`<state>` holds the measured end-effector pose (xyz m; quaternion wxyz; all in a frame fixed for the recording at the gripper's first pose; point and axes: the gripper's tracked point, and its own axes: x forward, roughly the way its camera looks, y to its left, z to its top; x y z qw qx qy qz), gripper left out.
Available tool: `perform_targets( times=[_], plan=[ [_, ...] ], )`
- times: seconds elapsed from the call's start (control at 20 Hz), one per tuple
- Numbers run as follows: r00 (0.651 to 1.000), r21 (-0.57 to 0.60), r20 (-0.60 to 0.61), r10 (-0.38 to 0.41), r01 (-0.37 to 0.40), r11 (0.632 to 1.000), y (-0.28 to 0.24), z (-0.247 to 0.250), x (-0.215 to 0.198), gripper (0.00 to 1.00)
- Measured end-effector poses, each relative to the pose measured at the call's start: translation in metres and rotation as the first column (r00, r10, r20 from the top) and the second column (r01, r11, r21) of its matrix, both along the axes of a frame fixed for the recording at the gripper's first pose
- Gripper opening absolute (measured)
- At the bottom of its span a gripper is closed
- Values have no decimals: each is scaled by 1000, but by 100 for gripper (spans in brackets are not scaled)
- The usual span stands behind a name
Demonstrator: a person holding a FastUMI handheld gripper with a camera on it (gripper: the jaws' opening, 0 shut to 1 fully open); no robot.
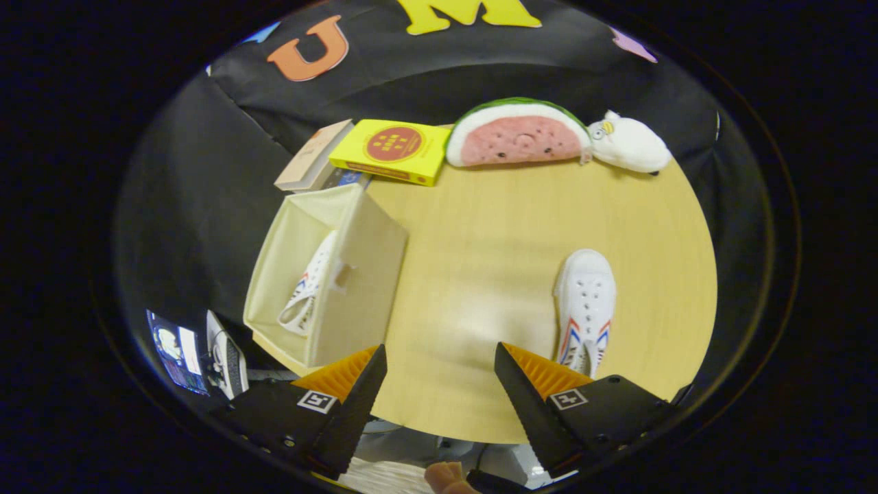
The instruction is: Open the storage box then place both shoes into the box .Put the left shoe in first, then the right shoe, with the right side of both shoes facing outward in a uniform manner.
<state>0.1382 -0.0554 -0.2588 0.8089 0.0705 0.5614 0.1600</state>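
Note:
An open cream fabric storage box (363, 274) stands on the round wooden table (480, 226), ahead and to the left of my fingers. One white shoe (310, 288) with red and blue stripes lies on its side inside the box. A second white shoe (584, 302) rests upright on the table, just beyond my right finger, toe pointing away. My gripper (439, 357) hovers above the table's near edge, open, with nothing between its fingers.
Behind the box lie a yellow book (392, 149) and a tan book (312, 156). A watermelon-slice plush (516, 134) and a white plush toy (627, 144) sit along the table's far edge. A laptop (199, 353) is down to the left, off the table.

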Motion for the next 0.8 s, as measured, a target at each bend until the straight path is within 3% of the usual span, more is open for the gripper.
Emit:
perform_targets(
  times=[0.4,0.8],
  plan=[
    [991,-130,-93,-100,87,988,-111,-79,7,96],
    [989,-215,-133,-68,38,976,-154,-129,18,97]
  ],
)
